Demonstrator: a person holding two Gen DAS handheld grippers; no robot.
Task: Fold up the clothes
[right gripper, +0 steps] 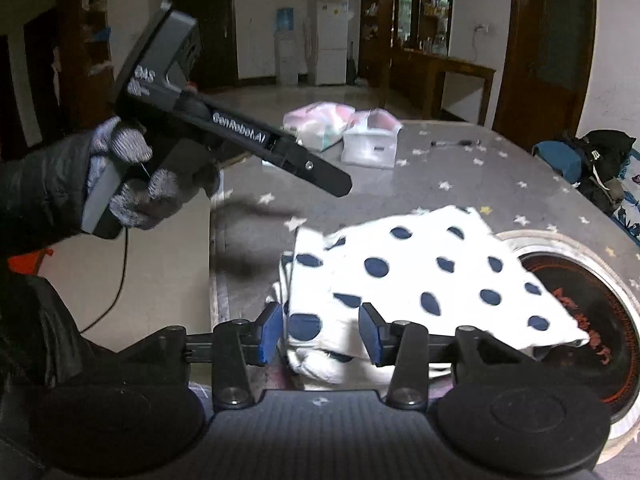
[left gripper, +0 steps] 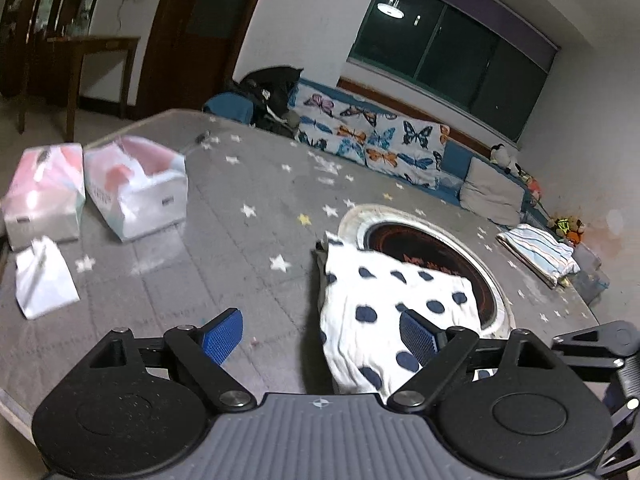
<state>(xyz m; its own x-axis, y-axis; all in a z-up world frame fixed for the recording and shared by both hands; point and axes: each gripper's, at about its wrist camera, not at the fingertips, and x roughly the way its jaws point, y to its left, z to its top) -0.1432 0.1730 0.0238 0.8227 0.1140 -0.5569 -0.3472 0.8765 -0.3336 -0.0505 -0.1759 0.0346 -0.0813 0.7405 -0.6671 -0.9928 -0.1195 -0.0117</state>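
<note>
Right wrist view: the right tool (right gripper: pixel 318 330) sits at the near end of the cloth (right gripper: pixel 424 276), a white piece with dark dots, already folded into a thick pad. Its blue pads stand on either side of the cloth's near corner, narrowly apart; fabric fills the gap between them, but whether they pinch it or only straddle it I cannot tell. From this tool the cloth runs forward and to the right, its long axis slanting toward the round inset (right gripper: pixel 580 300) in the tabletop (right gripper: pixel 460 168), and its far right corner hangs over that inset's rim.

The left tool (right gripper: pixel 224 136) shows here too, held in a gloved left hand (right gripper: pixel 132 188), raised above the tabletop's near left edge and well apart from the cloth. In the left wrist view the left tool (left gripper: pixel 322 340) has its jaws spread wide and holds nothing; the cloth (left gripper: pixel 384 312) lies ahead and to its right, with the right pad over the cloth's left margin and the left pad over bare tabletop.

So the right tool is the nearer one, already at the cloth's near edge, and the cloth's length points away from it. As I judge it, any coming fold or lift turns on that near corner, with the left tool needing to come right and down to reach the cloth's left edge. A striped cloth (left gripper: pixel 536 250) lies folded near the far right edge.
</note>
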